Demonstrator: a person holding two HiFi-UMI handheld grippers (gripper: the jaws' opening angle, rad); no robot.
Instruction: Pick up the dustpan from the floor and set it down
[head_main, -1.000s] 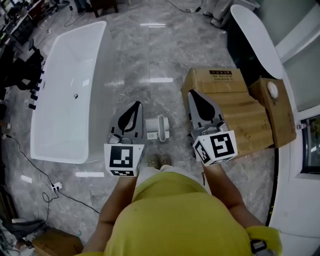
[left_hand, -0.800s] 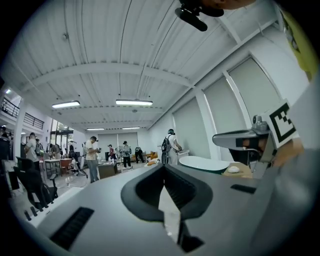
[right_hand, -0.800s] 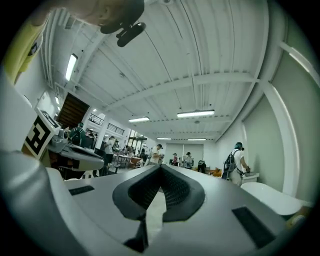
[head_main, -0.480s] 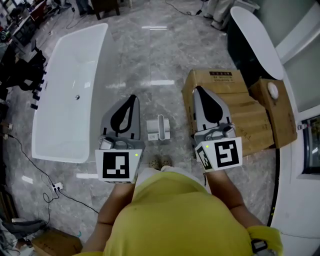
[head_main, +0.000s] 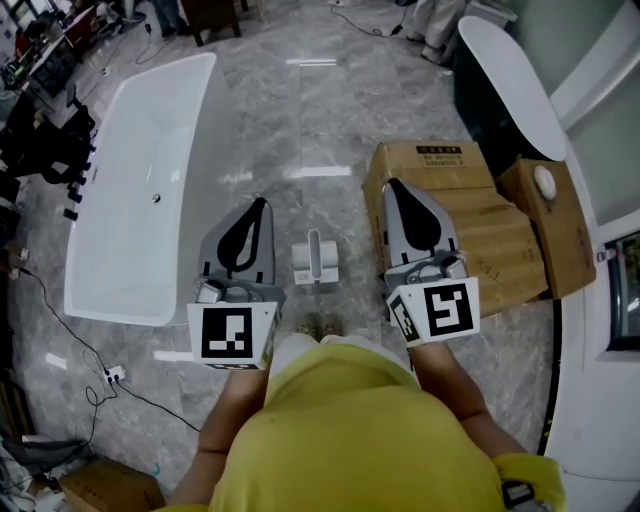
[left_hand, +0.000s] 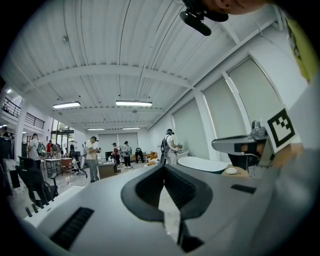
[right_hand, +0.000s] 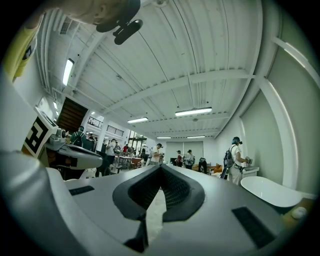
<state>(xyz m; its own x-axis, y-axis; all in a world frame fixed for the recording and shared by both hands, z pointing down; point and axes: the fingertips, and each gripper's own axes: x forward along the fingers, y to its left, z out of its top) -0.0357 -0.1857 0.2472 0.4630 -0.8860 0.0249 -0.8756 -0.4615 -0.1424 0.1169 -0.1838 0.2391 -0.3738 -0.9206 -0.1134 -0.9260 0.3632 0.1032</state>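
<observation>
A small white and grey dustpan lies on the marble floor, seen in the head view between my two grippers and in front of the person's shoes. My left gripper is held level to its left, jaws closed tip to tip with nothing between them. To the dustpan's right, my right gripper is also shut and empty, over the edge of a cardboard box. Both are well above the floor and apart from the dustpan. The left gripper and right gripper look across the hall in their own views, where the dustpan is hidden.
A white bathtub stands on the left. Cardboard boxes fill the right, with a dark-sided tub behind them. A power strip and cables lie at lower left. Several people stand far across the hall.
Both grippers have risen toward the head camera and look larger; the left one drifted slightly left. Both stayed shut. The dustpan has not moved on the floor.
</observation>
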